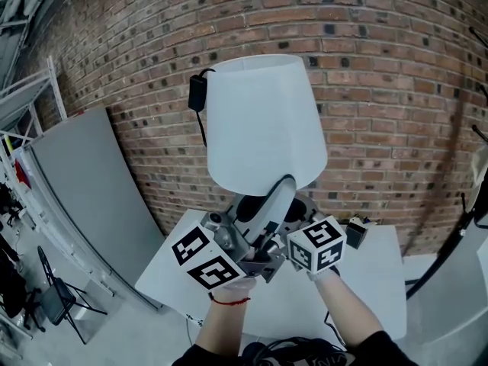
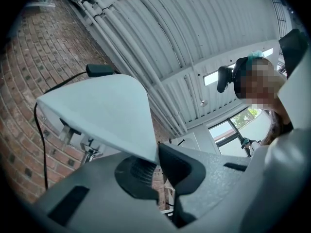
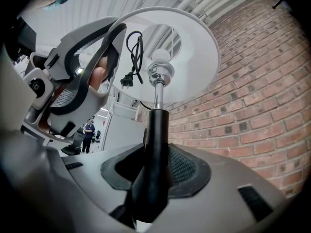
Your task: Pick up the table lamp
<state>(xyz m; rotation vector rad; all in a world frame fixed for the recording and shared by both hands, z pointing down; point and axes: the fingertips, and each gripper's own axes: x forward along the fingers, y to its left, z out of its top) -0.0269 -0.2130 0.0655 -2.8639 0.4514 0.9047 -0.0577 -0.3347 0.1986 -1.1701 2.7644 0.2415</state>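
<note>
Table lamp: a white-shaded table lamp (image 1: 263, 128) with a dark stem, held in the air above the table with the shade uppermost, carried by both grippers.
Lampshade: a white cone-shaped lampshade (image 2: 102, 110), wider at its lower rim, high above the table.
Stem: a black round stem (image 3: 156, 144), topped by a chrome neck (image 3: 156, 79) and a white bulb (image 3: 160, 56) inside the shade.
Right gripper: the grey right gripper (image 3: 155, 174) is above the table's near side. Its jaws are clenched on the stem, with the ribbed black pads pressing it from both sides.
Left gripper: the grey left gripper (image 2: 158, 157) is above the table, just beside the right one. Its jaws are pinched on the lampshade's lower rim, and the rim's edge runs down into the narrow gap between the pads.
Cord: a black power cord (image 3: 128, 80), looped up with its plug, hangs under the shade, well above the table.
Table: a white rectangular table (image 1: 374, 273) lies below both grippers.
Small item: a small black boxy object (image 1: 356, 232) sits on the table's far side. It is too small to identify.
Wall: a red brick wall (image 1: 381, 90) stands behind the table.
Panel: a flat grey panel (image 1: 91, 181) leans to the left of the table.
Chair: a black folding chair (image 1: 57, 300) stands on the floor, left of the table.
</note>
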